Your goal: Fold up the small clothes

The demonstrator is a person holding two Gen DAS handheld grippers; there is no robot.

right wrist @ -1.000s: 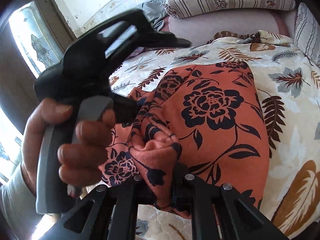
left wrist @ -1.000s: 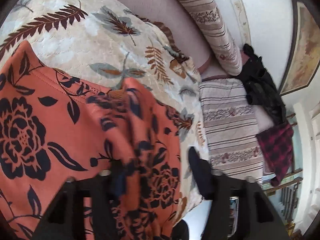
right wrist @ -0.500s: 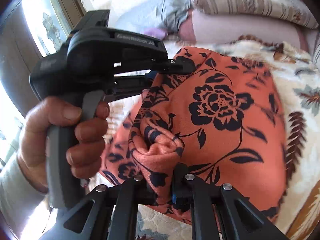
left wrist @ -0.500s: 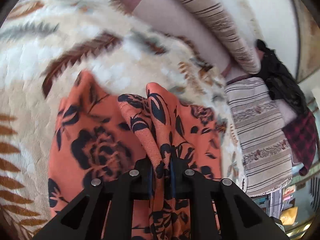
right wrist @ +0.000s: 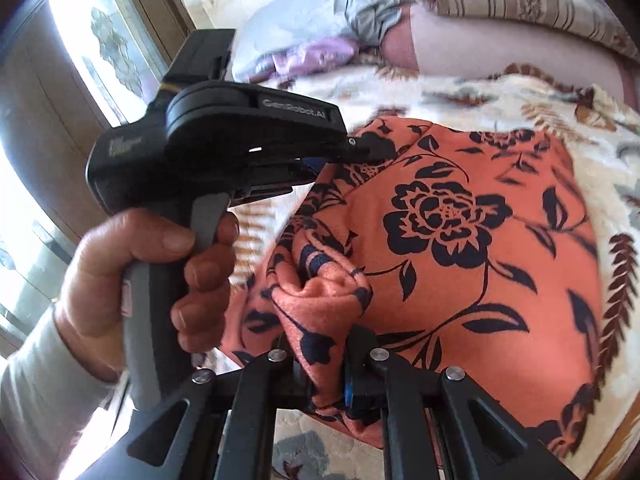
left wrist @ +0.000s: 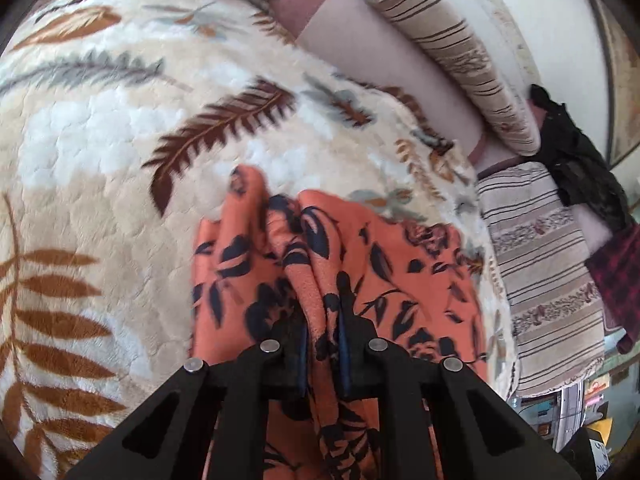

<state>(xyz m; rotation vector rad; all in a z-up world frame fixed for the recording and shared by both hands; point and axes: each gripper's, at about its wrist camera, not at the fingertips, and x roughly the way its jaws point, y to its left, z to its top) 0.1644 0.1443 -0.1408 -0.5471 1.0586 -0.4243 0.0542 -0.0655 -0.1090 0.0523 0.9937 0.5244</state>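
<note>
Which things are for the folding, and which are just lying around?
For the folding:
orange flowered cloth
left gripper
right gripper

Just lying around:
leaf-print blanket
striped bolster
black garment
grey garment

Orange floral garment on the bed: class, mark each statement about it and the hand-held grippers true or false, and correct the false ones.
1. The left hand-held gripper is clamped on a fold of the orange floral garment. True.
2. The right hand-held gripper hangs open, holding nothing. False: it pinches a bunched fold of the garment.
3. The garment lies on a leaf-patterned blanket. True.
4. The garment is plain blue. False: orange with dark flowers.
5. A striped pillow lies beyond the blanket. True.
</note>
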